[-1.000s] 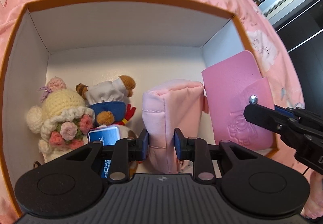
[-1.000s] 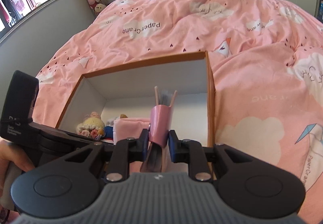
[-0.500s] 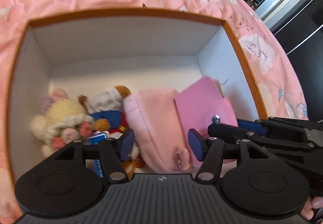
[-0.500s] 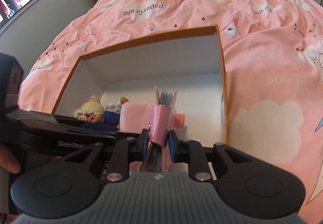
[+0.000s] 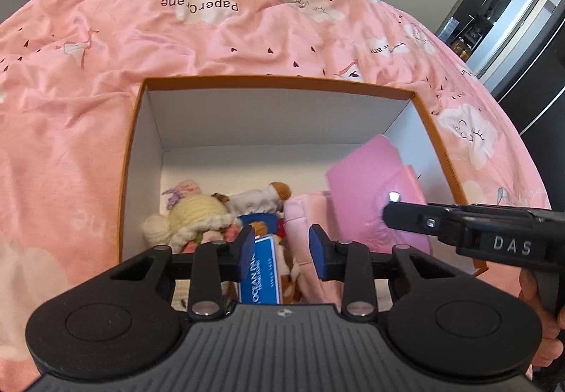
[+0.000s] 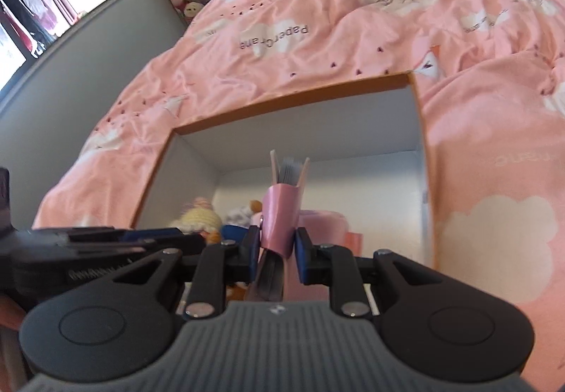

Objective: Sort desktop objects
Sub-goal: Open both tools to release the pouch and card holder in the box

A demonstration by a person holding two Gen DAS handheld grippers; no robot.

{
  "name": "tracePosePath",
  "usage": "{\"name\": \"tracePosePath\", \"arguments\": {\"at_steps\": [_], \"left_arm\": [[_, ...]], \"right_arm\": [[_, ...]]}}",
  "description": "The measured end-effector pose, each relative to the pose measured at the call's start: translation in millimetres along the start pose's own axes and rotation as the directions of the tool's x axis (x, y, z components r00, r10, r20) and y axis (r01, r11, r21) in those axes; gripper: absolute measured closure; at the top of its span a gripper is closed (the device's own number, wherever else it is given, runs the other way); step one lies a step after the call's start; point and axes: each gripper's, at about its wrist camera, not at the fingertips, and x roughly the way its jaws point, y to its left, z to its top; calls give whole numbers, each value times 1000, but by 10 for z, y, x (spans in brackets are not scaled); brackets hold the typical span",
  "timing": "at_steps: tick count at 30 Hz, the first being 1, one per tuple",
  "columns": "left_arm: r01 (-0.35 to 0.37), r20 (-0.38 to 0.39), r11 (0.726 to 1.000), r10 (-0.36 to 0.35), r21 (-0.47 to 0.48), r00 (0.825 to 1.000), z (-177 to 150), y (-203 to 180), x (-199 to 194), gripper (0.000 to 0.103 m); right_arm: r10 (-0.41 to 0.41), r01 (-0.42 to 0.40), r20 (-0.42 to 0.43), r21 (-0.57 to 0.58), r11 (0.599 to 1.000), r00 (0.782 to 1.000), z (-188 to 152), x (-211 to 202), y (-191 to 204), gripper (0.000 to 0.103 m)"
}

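Right gripper (image 6: 273, 247) clamped on pink notebook (image 6: 280, 222), held upright on edge over the box (image 5: 275, 84). Left gripper (image 5: 281, 247) parted, empty, above blue card (image 5: 259, 272) and pink pouch (image 5: 300, 236). Notebook (image 5: 367, 194) at right side of box, just beside pouch. Crochet doll (image 5: 192, 212) and plush toy (image 5: 257, 197) at left of box interior. Box resting on pink duvet (image 5: 212, 31).

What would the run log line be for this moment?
left hand-held gripper: open, empty, above box | right hand-held gripper: shut on pink notebook, over box | pink pouch: in box
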Motion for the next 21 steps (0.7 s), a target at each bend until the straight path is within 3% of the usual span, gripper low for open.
{"name": "tracePosePath", "arguments": {"at_steps": [5, 12, 19, 21], "left_arm": [[-14, -14, 1000, 14, -8, 1000, -95, 57, 25, 65], [-16, -27, 1000, 15, -24, 1000, -176, 108, 67, 65], [-28, -34, 999, 27, -23, 999, -228, 112, 89, 65], [-35, -28, 999, 35, -15, 999, -235, 102, 81, 65]], "right_arm": [[54, -52, -35, 50, 997, 998, -65, 187, 39, 81], [-15, 23, -129, 64, 998, 992, -143, 421, -108, 77], [-118, 112, -171, -46, 993, 978, -206, 492, -59, 61], [-136, 124, -167, -82, 989, 976, -225, 515, -13, 61]]}}
